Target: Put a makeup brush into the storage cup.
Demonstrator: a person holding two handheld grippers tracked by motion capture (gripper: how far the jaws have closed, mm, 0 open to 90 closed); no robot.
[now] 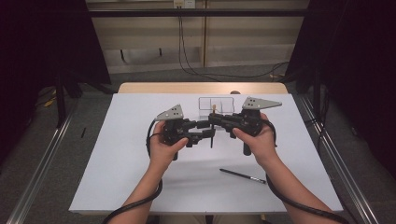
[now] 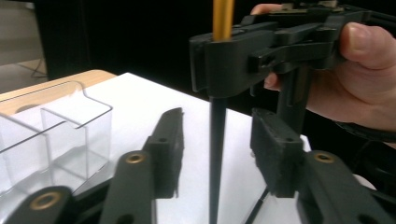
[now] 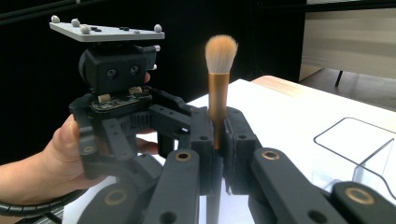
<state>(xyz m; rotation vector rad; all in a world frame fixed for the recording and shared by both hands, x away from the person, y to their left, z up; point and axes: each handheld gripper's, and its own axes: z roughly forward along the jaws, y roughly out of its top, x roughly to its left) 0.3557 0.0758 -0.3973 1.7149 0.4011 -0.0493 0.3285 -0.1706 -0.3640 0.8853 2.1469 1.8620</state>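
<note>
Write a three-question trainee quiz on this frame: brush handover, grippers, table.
1. Which gripper clamps the makeup brush: the left gripper or the right gripper?
2. True or false: the left gripper's pads press on the brush handle.
3. What lies flat on the table near the person's right forearm: A) a second thin brush, B) a spoon, C) a cup?

Key: 1. The right gripper; it holds the brush upright, bristles up. 2. False; the handle stands between open jaws, untouched. 3. A. The clear divided organizer stands behind the grippers.
</note>
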